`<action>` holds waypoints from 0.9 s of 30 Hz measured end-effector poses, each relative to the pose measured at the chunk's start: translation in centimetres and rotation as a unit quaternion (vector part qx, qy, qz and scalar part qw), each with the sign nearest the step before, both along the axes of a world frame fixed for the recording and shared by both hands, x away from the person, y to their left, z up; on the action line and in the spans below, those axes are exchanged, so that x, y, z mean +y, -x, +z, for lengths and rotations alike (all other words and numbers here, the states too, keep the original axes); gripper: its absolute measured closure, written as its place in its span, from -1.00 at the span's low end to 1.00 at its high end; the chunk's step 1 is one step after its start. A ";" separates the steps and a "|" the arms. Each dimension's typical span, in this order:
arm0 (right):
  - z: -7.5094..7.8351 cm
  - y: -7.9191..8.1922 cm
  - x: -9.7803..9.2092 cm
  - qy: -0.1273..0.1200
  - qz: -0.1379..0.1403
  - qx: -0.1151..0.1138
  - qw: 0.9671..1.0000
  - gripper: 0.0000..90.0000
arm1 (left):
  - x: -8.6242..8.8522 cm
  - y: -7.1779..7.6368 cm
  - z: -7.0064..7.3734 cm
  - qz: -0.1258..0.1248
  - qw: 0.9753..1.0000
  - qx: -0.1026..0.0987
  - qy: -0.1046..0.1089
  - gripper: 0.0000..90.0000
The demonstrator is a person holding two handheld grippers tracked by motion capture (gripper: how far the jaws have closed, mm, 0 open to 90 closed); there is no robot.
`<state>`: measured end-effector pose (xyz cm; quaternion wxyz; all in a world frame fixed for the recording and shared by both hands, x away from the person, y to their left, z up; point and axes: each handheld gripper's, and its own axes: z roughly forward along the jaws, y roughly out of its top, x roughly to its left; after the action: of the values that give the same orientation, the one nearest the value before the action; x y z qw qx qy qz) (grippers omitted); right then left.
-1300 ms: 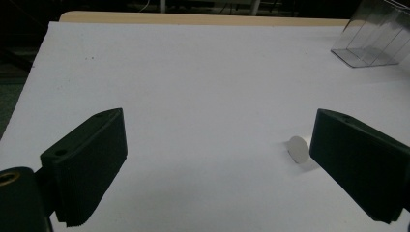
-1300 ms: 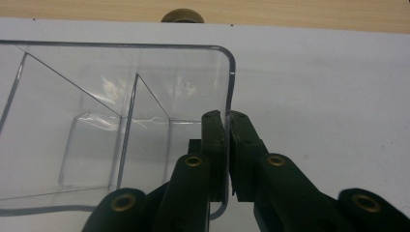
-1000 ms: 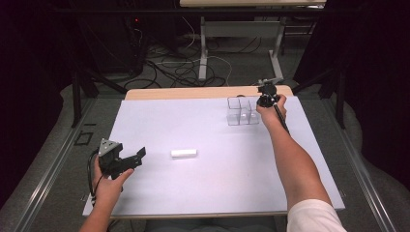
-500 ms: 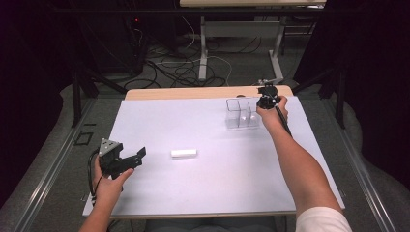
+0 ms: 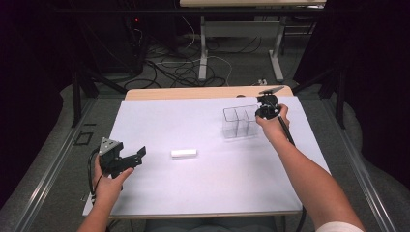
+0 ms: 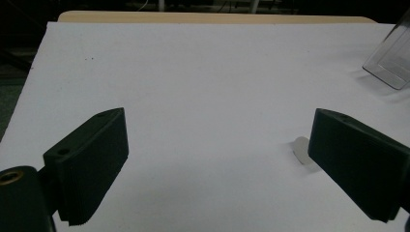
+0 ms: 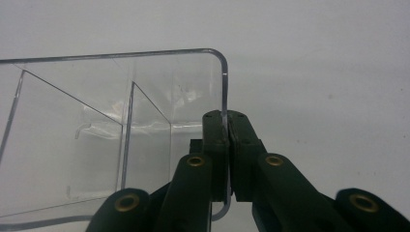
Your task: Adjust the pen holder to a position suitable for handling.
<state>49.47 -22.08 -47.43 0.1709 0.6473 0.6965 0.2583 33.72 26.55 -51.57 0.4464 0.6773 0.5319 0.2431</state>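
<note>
One clear two-compartment box (image 5: 240, 122) stands right of centre, both compartments bare; right tongs (image 7: 226, 126) clamp its wall. Left tongs (image 6: 217, 164) gape near one white block (image 5: 183, 153).

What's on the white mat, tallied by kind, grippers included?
Clear box: 1
White block: 1
Grippers: 2, left gripper open, right gripper shut on the box wall
Total: 4

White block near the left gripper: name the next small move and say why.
Probably ease the left gripper forward to the white block and close on it. Its jaws stand wide open with the block lying just off one of them, untouched, while the right gripper is clamped on the wall of the clear divided box, steadying it.
</note>
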 end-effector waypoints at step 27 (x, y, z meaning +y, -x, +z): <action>-1.3 4.8 0.6 -0.015 0.015 0.011 1.000 0.91 | -0.6 0.2 0.2 -0.006 1.000 0.000 -0.003 -0.84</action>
<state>44.63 -21.50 -48.73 0.1498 0.6422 0.7040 0.2636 33.55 25.90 -51.41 0.4458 0.6820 0.5267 0.2424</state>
